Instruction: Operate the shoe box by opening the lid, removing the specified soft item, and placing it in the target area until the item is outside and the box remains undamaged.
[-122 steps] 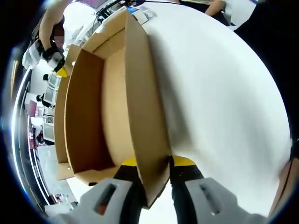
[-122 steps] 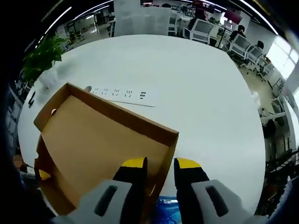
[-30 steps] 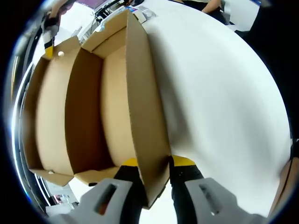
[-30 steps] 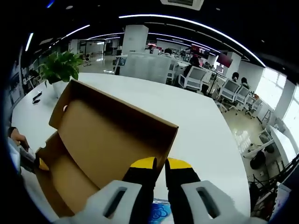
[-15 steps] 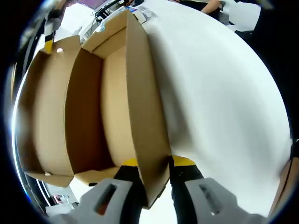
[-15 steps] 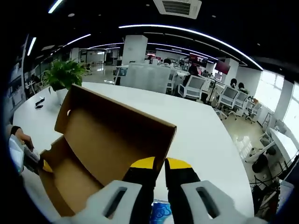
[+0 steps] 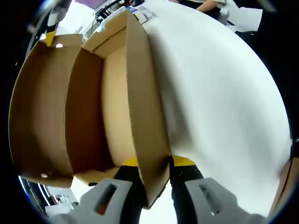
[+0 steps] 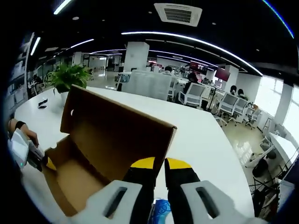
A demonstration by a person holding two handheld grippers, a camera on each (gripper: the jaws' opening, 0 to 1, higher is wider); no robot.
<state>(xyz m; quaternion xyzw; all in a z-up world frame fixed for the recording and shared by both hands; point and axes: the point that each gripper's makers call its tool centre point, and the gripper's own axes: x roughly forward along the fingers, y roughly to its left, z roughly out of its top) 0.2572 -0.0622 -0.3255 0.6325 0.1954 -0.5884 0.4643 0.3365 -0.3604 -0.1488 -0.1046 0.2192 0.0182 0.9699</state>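
Observation:
A brown cardboard shoe box [image 7: 112, 107] lies on the white table [image 7: 219, 102]. My left gripper [image 7: 156, 162] is shut on the box's near side wall, one yellow fingertip [image 7: 130, 162] inside and one outside. The lid [image 7: 39, 107] stands raised along the far side. In the right gripper view my right gripper [image 8: 160, 163] is shut on the front edge of the lid [image 8: 117, 135], holding it up over the box [image 8: 70, 182]. The left gripper [image 8: 44, 162] shows at that view's left edge. The box floor that shows looks bare. A blue patterned thing [image 8: 161, 207] peeks out low between my right jaws.
A potted plant [image 8: 70, 74] and a small dark object [image 8: 42, 103] sit at the table's far left. Office chairs [image 8: 194, 93] and desks stand beyond the table [image 8: 205, 140]. A white item [image 7: 142, 13] lies past the box's far end, and a person's arm [image 7: 210, 3] rests there.
The lid has swung further up, held by my right gripper, and that view has tilted up towards the ceiling. My left gripper still holds the box wall in the same place.

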